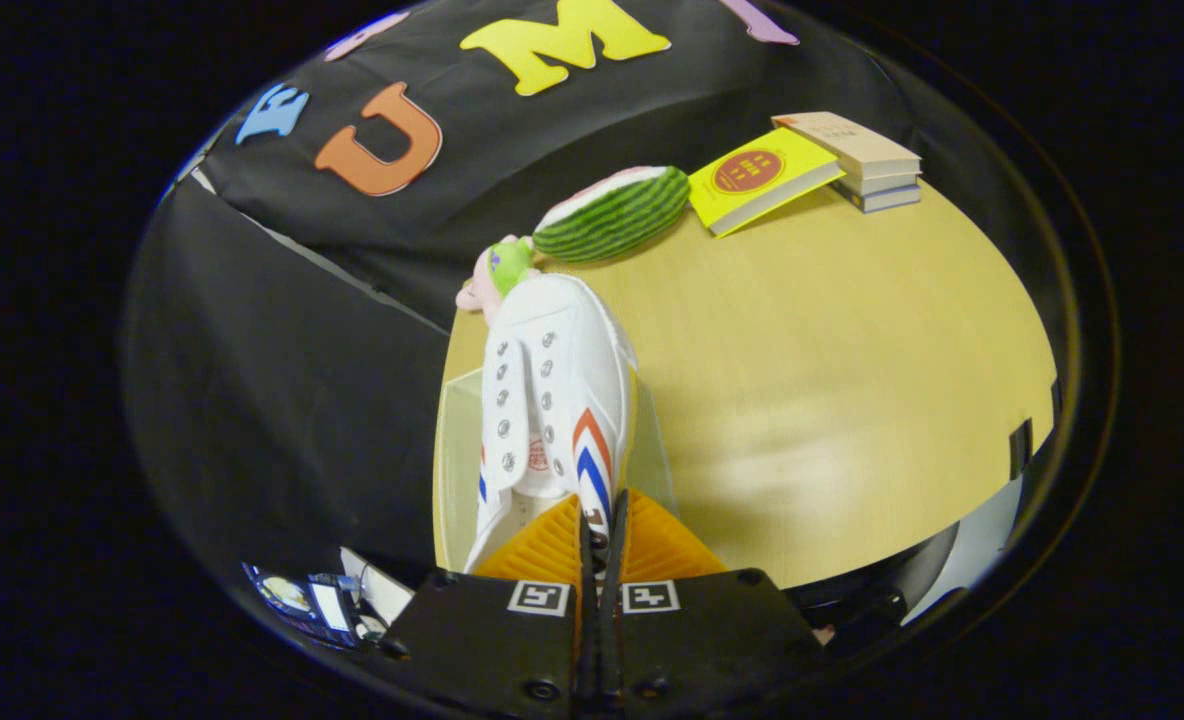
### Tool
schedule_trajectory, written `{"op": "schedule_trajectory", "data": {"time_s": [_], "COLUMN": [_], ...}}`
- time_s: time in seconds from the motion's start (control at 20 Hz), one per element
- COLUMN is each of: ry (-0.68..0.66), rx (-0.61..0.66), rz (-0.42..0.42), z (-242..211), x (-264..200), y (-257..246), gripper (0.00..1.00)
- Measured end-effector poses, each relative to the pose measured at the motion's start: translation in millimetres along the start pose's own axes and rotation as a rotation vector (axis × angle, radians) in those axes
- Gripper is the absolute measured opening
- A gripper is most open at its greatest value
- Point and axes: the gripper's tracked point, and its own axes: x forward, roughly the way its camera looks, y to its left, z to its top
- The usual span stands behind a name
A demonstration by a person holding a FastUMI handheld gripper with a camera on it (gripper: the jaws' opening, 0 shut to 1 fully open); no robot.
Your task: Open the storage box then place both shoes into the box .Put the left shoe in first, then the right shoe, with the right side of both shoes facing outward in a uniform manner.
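A white canvas shoe (552, 400) with red and blue stripes on its side hangs from my gripper (602, 520), toe pointing away. Both fingers are pressed together on the shoe's collar edge near the heel. Beneath and around the shoe I see the clear walls of the storage box (452, 460), standing on the wooden table at its left edge. The shoe hangs over the box's opening, with its striped side facing right. The inside of the box is hidden by the shoe.
Beyond the shoe's toe lie a small pink and green plush toy (497, 272) and a watermelon-slice plush (612, 212). A yellow book (760, 178) and a stack of books (862, 160) sit at the far side of the wooden table (832, 380).
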Motion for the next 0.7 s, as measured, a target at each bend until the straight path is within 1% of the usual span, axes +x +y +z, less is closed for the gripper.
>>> {"op": "schedule_trajectory", "data": {"time_s": [0.3, 0.55, 0.7], "ry": [0.022, -0.009, -0.012], "rx": [0.01, 0.041, 0.068], "rz": [-0.006, 0.011, 0.022], "z": [-20, -17, -16], "x": [27, 33, 41], "y": [21, 24, 22], "gripper": [0.06, 0.06, 0.08]}}
